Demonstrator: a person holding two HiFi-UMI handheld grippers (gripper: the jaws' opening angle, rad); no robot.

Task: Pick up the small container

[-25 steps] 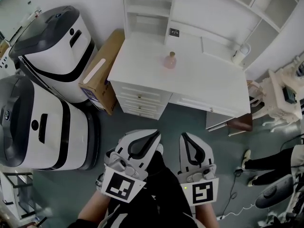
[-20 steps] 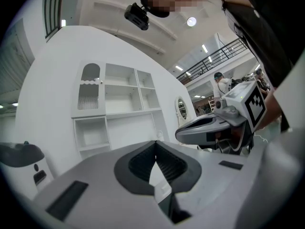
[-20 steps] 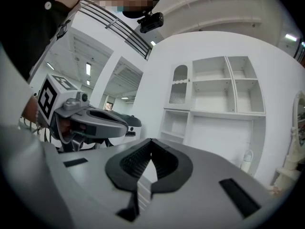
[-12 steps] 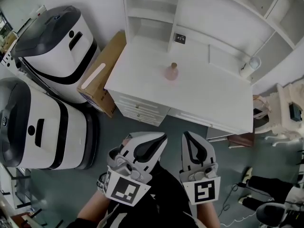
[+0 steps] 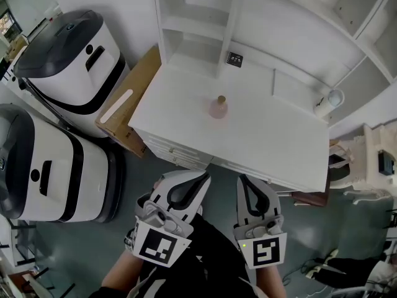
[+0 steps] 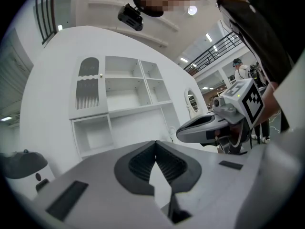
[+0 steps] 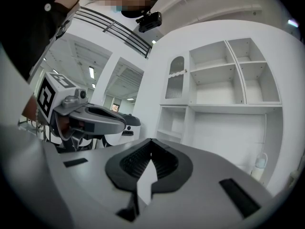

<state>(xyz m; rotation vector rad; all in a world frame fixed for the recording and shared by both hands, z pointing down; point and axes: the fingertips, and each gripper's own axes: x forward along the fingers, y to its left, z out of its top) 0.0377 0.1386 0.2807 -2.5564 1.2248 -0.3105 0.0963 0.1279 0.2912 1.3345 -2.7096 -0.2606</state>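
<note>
1. The small container (image 5: pixel 218 107) is pink and round-bodied with a tan top. It stands upright near the middle of the white surface (image 5: pixel 273 144), well apart from both tongs
2. The left tongs (image 5: pixel 201 179) are clenched. The left gripper view shows the ribbed pads meeting at the tips with nothing between them. They are held in front of the near edge of the surface
3. The right tongs (image 5: pixel 243 180) are likewise clenched and carry nothing. They sit just beside the left tongs without touching them
4. Bare surface surrounds the small container on all sides, and nothing lies between it and the near edge
5. A small dark device (image 5: pixel 234 59) rests at the back of the surface. A white cup-like item (image 5: pixel 333 98) stands near the back right corner; what it is cannot be told
6. A white shelf unit (image 5: pixel 192 23) with open compartments rises along the back edge, behind the small container
7. A cardboard box (image 5: pixel 124 113) leans against the left edge of the surface. Beyond it stand two white-and-black machines (image 5: pixel 71 58), one nearer (image 5: pixel 46 166)
8. A drawer stack (image 5: pixel 177 155) sits below the near edge on the left, and a brown seat (image 5: pixel 310 197) shows below it on the right
9. Grey floor (image 5: pixel 124 234) lies open in front of the drawer stack
</note>
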